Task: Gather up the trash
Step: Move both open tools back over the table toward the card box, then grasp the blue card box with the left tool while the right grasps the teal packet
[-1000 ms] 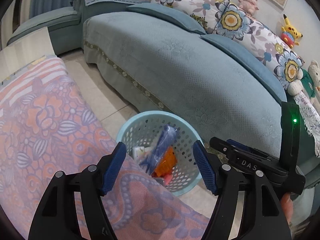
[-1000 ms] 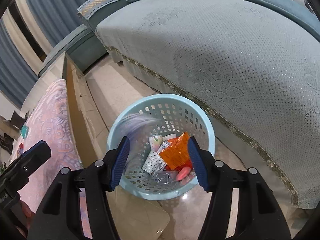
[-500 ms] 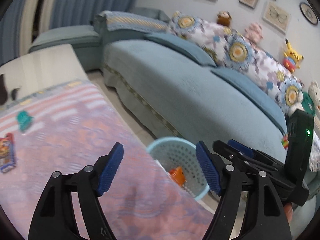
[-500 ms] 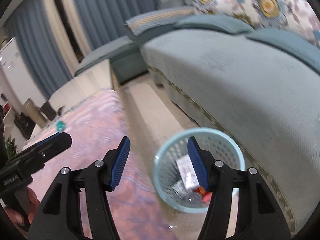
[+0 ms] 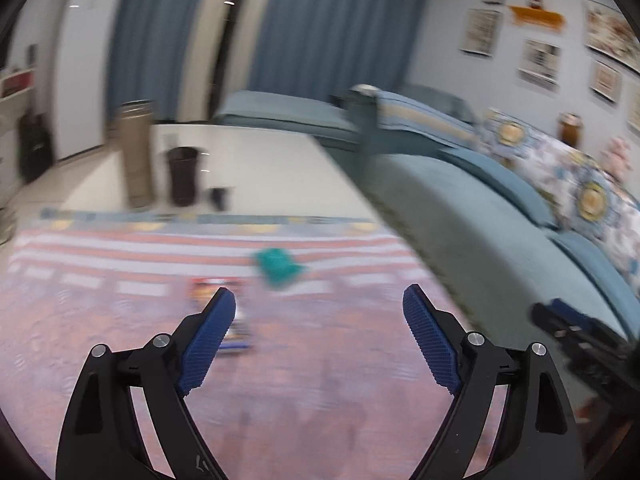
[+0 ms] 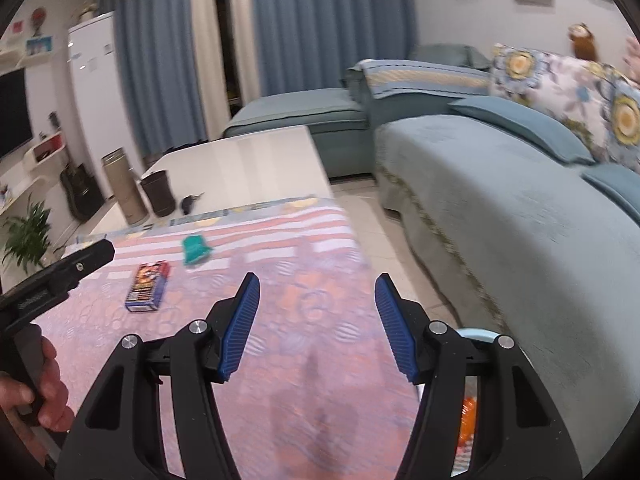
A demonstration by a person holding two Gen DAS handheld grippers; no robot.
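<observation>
A crumpled teal wrapper [image 6: 195, 249] and a small printed box [image 6: 147, 287] lie on the pink patterned tablecloth [image 6: 304, 364]. Both show blurred in the left wrist view, the wrapper [image 5: 278, 267] ahead of my left gripper and the box [image 5: 236, 320] behind its left finger. My left gripper [image 5: 318, 320] is open and empty above the cloth. My right gripper [image 6: 316, 306] is open and empty, to the right of the box. The light blue trash basket [image 6: 478, 334] sits low on the floor behind my right gripper's right finger, with orange trash [image 6: 467, 420] inside.
A teal sofa [image 6: 500, 200] with floral cushions runs along the right. A dark cup [image 6: 159, 194], a small dark object [image 6: 188, 203] and a tan cylinder [image 6: 122, 188] stand at the table's far end. The left gripper's body [image 6: 52, 280] shows at the left edge.
Both grippers have swung up and left, away from the basket toward the table top. The wrapper and box have come into view ahead. Both stay open and empty.
</observation>
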